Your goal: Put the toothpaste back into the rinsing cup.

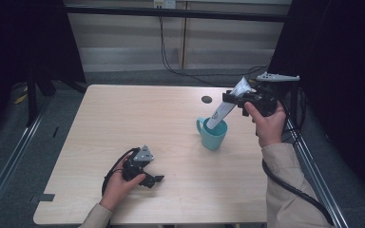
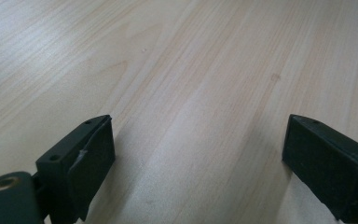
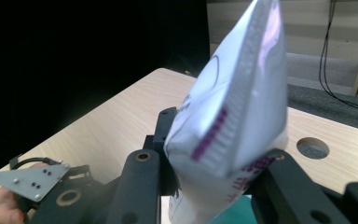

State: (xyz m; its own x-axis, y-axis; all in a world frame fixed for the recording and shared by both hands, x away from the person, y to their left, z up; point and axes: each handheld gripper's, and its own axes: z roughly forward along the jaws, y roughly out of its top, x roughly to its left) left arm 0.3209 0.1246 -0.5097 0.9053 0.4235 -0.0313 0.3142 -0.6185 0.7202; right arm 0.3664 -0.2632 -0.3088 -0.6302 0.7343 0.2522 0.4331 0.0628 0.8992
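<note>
A white tube with purple print point(image 1: 224, 108) leans tilted, its lower end inside a teal mug point(image 1: 214, 136) at the table's right. My right gripper point(image 1: 235, 99) is shut on the tube's upper, crimped end. In the right gripper view the tube point(image 3: 233, 116) stands pressed between both jaws, with the mug's teal rim point(image 3: 235, 212) just below. My left gripper point(image 1: 154, 180) rests on the table at the front left, held by a hand. Its jaws stand wide apart in the left gripper view point(image 2: 196, 158), with only bare wood between them.
A round cable hole point(image 1: 206, 99) lies in the wooden table point(image 1: 123, 118) just behind the mug. Black curtains flank both sides, and cables hang at the back wall. The right gripper's cable point(image 1: 285, 183) trails past the table's right edge.
</note>
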